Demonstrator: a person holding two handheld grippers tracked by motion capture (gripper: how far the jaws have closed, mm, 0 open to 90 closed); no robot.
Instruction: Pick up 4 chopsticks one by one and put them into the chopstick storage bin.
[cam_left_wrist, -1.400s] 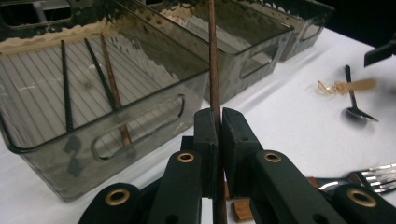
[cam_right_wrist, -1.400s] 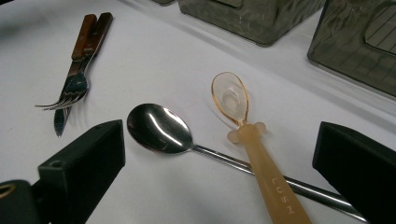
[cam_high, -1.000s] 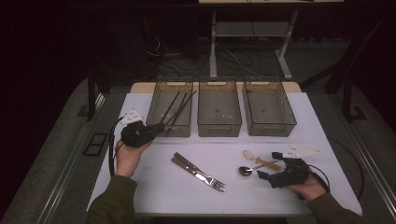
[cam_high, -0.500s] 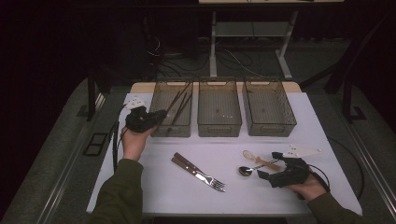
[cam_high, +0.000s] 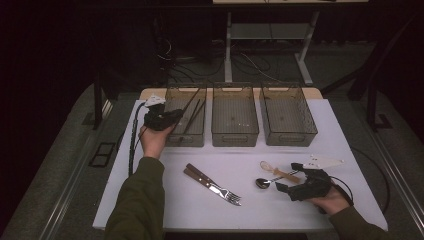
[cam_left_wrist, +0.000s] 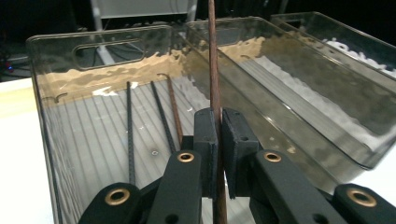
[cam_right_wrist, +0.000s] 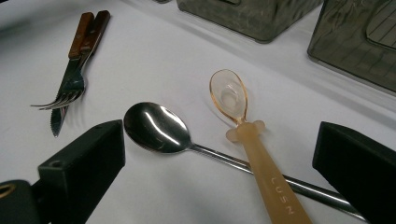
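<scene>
White table (cam_high: 150, 200) in a dark room. Left hand-held gripper (cam_left_wrist: 219, 140) clamped on a brown chopstick (cam_left_wrist: 214, 70) above the left bin (cam_high: 192, 137); best lowered flat before release (right hand-held gripper (cam_right_wrist: 219, 158) gaped wide).

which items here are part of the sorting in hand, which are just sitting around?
In play:
- brown chopstick, clamped in left gripper
- left bin, three sticks already in it
- metal spoon and amber plastic spoon, between the open right gripper jaws

Idle:
- fork, knife
- middle bin, right bin
</scene>
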